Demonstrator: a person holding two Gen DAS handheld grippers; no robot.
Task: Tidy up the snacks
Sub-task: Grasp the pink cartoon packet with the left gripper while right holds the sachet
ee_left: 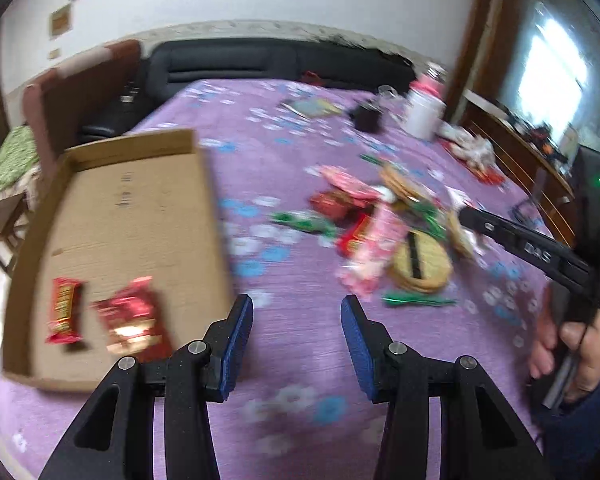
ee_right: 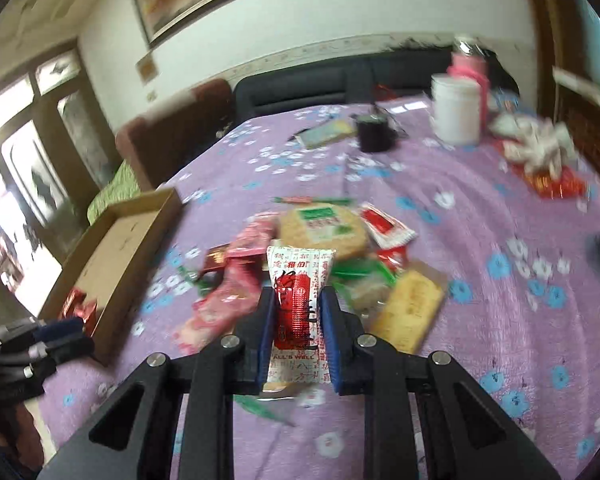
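White-and-red snack packet (ee_right: 298, 308) sits pinched between the right gripper (ee_right: 298, 320) pads, above the heap of snacks (ee_right: 324, 240) on the purple flowered tablecloth (ee_right: 480, 280). Left of the heap, a cardboard tray (ee_left: 132, 216) holds two red packets (ee_left: 132, 316). Beside it, the left gripper (ee_left: 298, 320) hangs parted, holding nothing.

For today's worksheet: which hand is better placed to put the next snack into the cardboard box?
Right. The right gripper is shut on a white-and-red packet, while the left gripper is open and empty beside the cardboard box.
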